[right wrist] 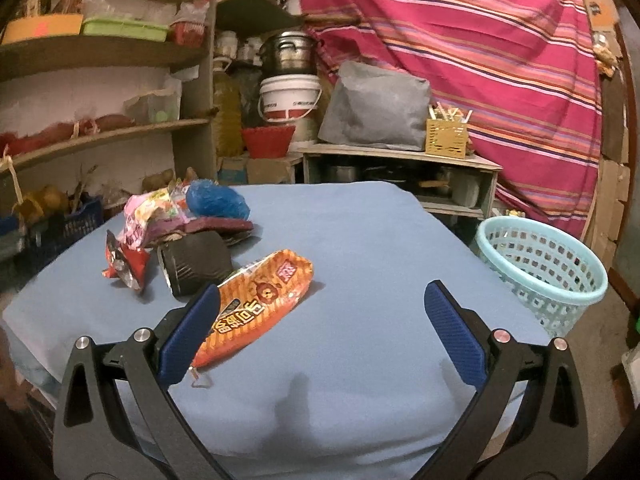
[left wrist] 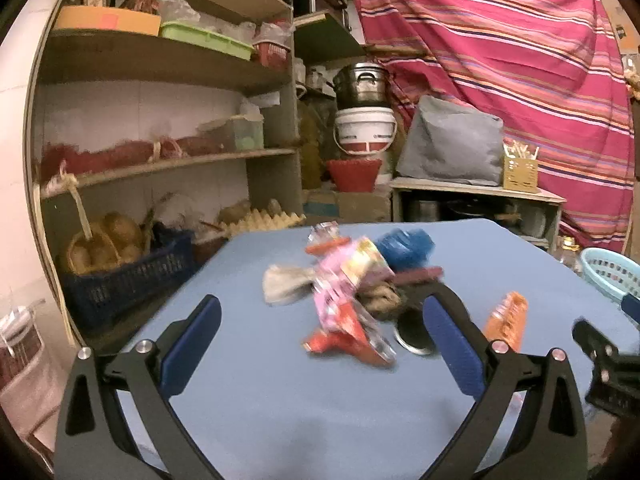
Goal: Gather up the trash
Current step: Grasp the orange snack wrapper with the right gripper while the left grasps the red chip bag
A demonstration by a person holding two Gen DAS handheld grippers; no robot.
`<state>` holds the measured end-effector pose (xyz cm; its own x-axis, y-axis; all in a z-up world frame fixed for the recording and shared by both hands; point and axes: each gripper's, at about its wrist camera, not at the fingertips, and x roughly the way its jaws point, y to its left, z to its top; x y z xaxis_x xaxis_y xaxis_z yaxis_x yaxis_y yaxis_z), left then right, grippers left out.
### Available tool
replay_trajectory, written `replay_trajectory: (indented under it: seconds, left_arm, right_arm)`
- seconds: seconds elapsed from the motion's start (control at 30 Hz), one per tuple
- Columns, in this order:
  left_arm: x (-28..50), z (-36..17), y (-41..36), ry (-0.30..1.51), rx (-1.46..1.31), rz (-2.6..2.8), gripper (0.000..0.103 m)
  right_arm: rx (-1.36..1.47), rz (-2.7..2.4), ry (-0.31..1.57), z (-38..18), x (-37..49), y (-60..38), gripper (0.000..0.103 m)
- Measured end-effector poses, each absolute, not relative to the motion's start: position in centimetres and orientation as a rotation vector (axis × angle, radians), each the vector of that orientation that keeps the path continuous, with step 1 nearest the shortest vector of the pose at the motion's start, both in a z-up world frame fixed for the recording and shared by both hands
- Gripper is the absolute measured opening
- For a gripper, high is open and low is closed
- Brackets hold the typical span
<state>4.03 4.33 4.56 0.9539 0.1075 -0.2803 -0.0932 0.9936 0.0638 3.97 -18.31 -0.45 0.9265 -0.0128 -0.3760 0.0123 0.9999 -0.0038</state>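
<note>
right fingers (right wrist: 452, 316) wide apart, empty | left fingers (left wrist: 200, 332) wide apart, empty

Striped red cloth (right wrist: 460, 40): hung as backdrop. Grey cushion (right wrist: 376, 108): just left of the cloth, on a low wooden shelf unit (right wrist: 400, 158). Yellow slotted holder (right wrist: 447, 136): beside the cushion, against the cloth. Metal pot (right wrist: 288, 54) stacked on white bucket (right wrist: 290, 98): left of the cloth. Red basket (right wrist: 267, 140): below the bucket.
</note>
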Motion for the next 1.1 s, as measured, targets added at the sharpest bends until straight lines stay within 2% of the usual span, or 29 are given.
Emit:
replay_trajectory:
  seconds: [0.6,1.1]
  left_arm:
    - [10.9,4.1,9.3,0.383,0.033,0.130,0.099]
    - [11.5,2.0,11.4,0.490,-0.017,0.108,0.099]
  right_arm:
    - [-0.037,-0.036,0.488,-0.6,9.0,-15.0,0.099]
    - [-0.089,-0.052,0.666,-4.1,12.8,-11.0,0.097]
